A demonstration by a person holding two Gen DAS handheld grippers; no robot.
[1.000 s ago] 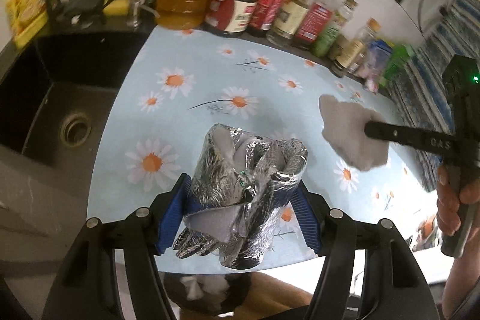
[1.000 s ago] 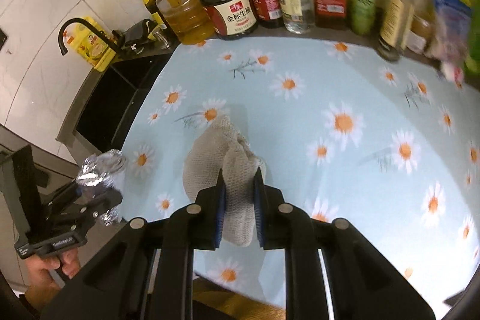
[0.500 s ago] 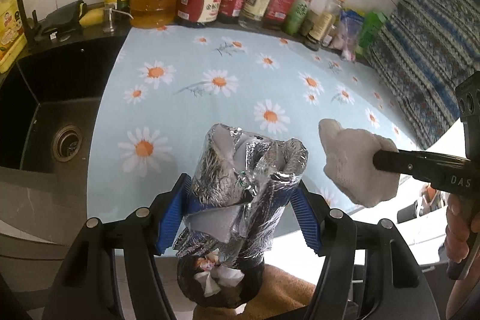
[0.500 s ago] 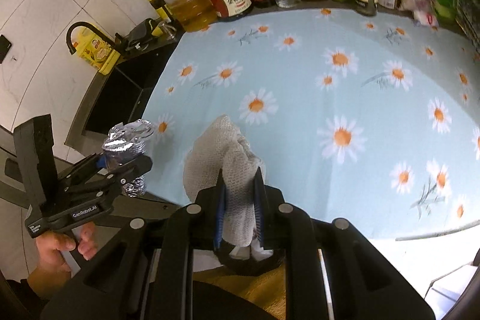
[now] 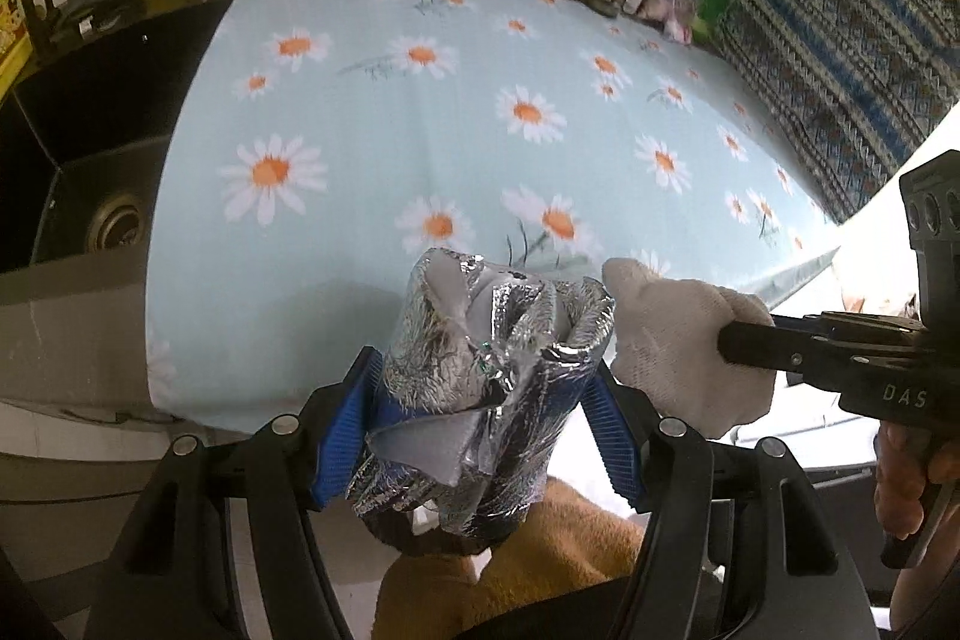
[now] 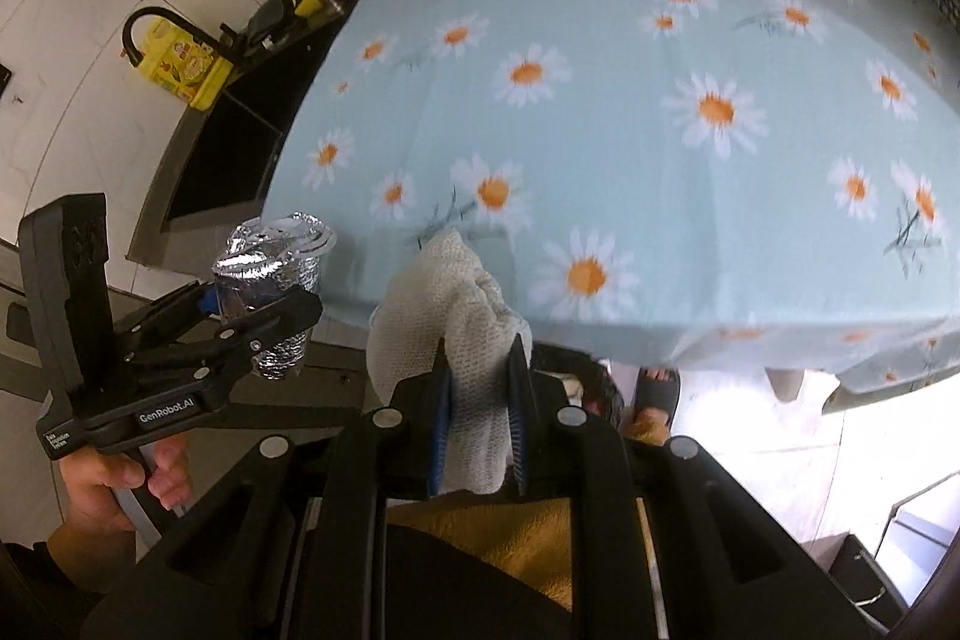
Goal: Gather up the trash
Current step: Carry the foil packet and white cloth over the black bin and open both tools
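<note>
The left gripper is clamped on one crumpled wad of silver foil wrapper, and the right gripper pinches one scrunched white mesh cloth. Both pieces are held in the air just off the near edge of the daisy tablecloth, side by side. Judging by the dark bin partly visible under the foil, they hang there ready to be dropped in.
</note>
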